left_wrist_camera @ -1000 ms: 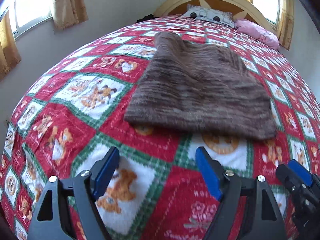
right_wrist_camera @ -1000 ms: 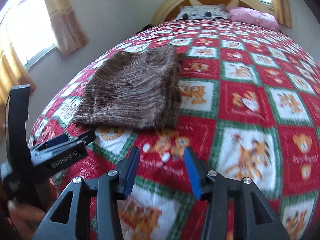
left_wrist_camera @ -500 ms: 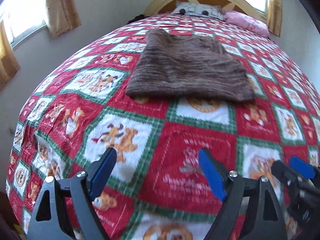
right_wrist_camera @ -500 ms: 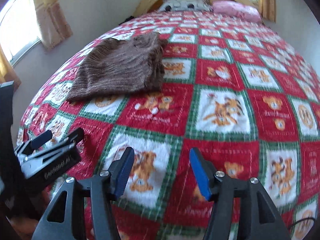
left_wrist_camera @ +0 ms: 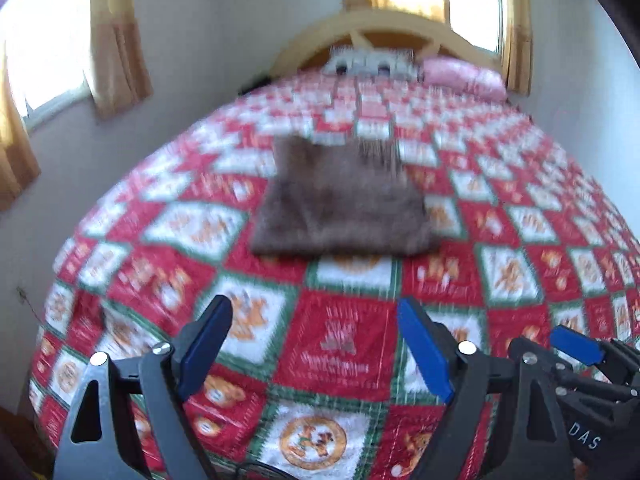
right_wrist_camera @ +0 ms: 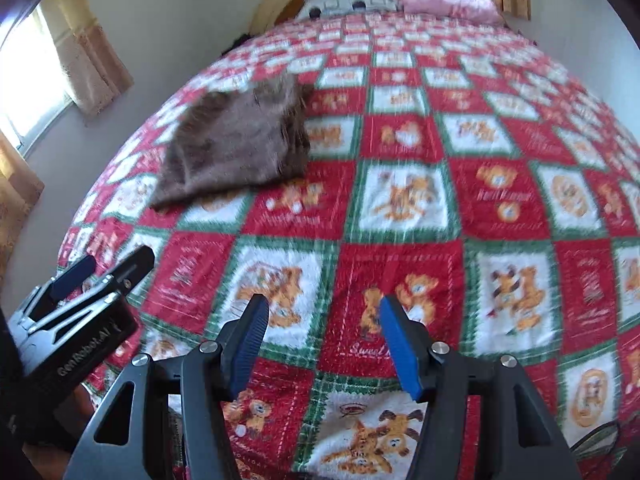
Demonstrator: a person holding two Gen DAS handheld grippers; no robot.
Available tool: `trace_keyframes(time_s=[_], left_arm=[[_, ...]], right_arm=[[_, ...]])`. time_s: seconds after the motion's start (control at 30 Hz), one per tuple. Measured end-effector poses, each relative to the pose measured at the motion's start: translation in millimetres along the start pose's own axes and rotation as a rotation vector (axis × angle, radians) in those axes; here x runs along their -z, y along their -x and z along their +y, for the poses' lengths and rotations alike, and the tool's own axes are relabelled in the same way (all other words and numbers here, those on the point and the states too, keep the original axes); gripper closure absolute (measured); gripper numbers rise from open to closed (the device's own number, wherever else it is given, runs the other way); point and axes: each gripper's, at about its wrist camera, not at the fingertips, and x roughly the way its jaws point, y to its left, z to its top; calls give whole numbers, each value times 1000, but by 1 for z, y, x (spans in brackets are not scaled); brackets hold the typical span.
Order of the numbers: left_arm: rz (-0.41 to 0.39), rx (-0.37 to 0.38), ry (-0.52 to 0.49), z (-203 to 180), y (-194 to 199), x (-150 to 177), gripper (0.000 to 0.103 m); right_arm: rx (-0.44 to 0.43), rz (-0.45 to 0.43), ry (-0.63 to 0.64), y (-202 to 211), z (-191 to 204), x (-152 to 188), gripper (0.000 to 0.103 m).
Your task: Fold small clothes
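A brown knitted garment [left_wrist_camera: 344,200] lies folded flat on the red, white and green patterned bedspread [left_wrist_camera: 344,352], well ahead of both grippers; the right wrist view shows the same garment [right_wrist_camera: 236,148] at upper left. My left gripper [left_wrist_camera: 314,344] hovers above the near part of the bed, its jaws opening wide with nothing between them. My right gripper [right_wrist_camera: 320,340] stands open and holds nothing, over a teddy-bear square. Each gripper appears at the edge of the other's view: the right gripper [left_wrist_camera: 576,364] and the left gripper [right_wrist_camera: 104,276].
At the head of the bed lie a patterned pillow [left_wrist_camera: 372,62] and a pink pillow [left_wrist_camera: 464,76] against a yellow curved headboard [left_wrist_camera: 360,36]. Curtained windows [left_wrist_camera: 40,60] are on the left wall. The bed's left edge drops off beside the wall.
Both grippers have pulled back and up from the garment, which now looks smaller and farther away. The left jaws spread wider; the right jaws also opened somewhat.
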Motion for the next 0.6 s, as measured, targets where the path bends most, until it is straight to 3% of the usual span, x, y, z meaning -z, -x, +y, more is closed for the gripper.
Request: trace_keyframes(time_s=[0.1, 0.23, 0.43, 0.47, 0.53, 0.6], left_arm=[[-116, -24, 12, 7, 26, -10, 3], [-280, -58, 12, 19, 63, -22, 0], [-448, -85, 52, 36, 97, -33, 0], [-460, -79, 59, 39, 100, -34, 0], [-484, -76, 70, 43, 107, -35, 0], [-508, -83, 77, 46, 113, -36, 0]], right_arm=[[-13, -58, 17, 21, 9, -9, 44], [-29, -165, 29, 54, 24, -24, 44], [-30, -420, 54, 111, 52, -40, 43], [-31, -479, 49, 123, 55, -39, 41], [-23, -618, 45, 148, 61, -32, 24], [10, -754, 60, 170, 66, -20, 16]])
